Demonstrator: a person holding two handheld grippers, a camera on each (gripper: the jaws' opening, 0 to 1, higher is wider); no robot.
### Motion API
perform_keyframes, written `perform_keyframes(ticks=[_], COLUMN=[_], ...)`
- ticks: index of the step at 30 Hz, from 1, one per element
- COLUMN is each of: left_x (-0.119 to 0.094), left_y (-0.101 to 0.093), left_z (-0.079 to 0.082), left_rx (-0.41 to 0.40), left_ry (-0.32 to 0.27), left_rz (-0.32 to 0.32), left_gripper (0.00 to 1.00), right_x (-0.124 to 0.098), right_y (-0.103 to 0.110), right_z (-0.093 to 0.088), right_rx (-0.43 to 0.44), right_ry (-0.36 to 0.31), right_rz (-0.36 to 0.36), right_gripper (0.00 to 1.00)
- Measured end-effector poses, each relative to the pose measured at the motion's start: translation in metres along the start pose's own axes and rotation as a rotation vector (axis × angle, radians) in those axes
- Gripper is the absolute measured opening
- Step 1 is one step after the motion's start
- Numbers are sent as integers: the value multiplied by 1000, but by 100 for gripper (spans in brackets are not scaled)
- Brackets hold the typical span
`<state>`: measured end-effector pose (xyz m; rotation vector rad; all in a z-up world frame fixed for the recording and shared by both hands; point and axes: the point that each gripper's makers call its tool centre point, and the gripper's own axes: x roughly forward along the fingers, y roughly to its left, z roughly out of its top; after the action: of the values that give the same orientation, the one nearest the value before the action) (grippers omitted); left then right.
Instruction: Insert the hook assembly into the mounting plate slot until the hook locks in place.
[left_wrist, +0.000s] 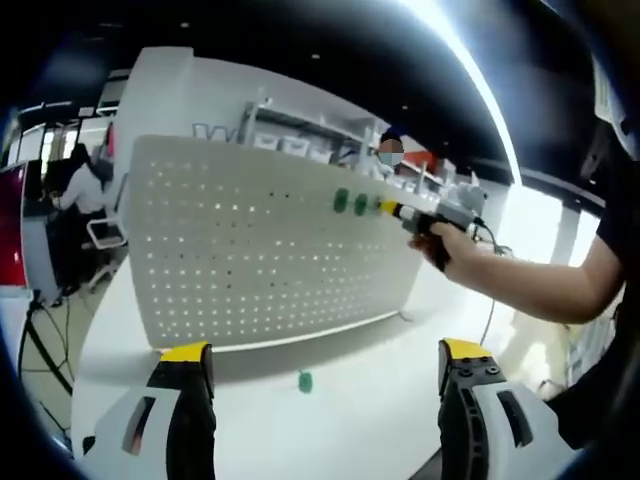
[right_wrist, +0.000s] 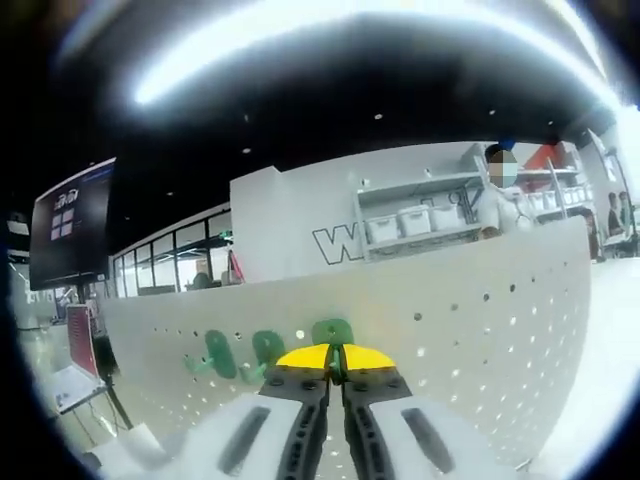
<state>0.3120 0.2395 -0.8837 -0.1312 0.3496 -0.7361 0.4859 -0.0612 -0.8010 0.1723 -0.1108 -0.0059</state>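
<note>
A white pegboard mounting plate stands upright on the white table. Two green hooks hang near its top edge. In the left gripper view a person's hand holds my right gripper against the board just right of them. In the right gripper view, my right gripper has its yellow-tipped jaws shut on a third green hook, pressed to the pegboard beside the two hung hooks. My left gripper stands open above the table. A loose green hook lies between its jaws' line.
White shelving with bins stands behind the board. A person sits at a desk at the far left. A dark screen hangs at the left. The person's forearm crosses the right side above the table.
</note>
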Motion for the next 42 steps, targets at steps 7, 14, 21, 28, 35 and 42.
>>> perform_keyframes(ticks=[7,14,21,28,35,42], left_x=[9,12,1,-6,-8,-9], left_y=[-1,-3,5,9,11,8], left_z=[6,9,5,-5,-2,-9], left_rx=[7,14,-3,-17,-30,-42], left_ry=[-1,-6,-19,-10,-19,-7], left_rz=[-17,-29,2,18,24,24], left_gripper=[93,93,93,91,93,94], right_x=[3,5,4,5,7,0], right_y=[-3,-4,-4,-4,-4,-7], right_z=[0,-3,-4,-5,-8,15], right_rx=[-3,-17,-54,-76,-88,-86], right_ry=[-2,-10,-34,-25,12,-22], right_rz=[-9,-28,-50,-68,-59,-56], right_gripper=[0,0,0,1,4,13])
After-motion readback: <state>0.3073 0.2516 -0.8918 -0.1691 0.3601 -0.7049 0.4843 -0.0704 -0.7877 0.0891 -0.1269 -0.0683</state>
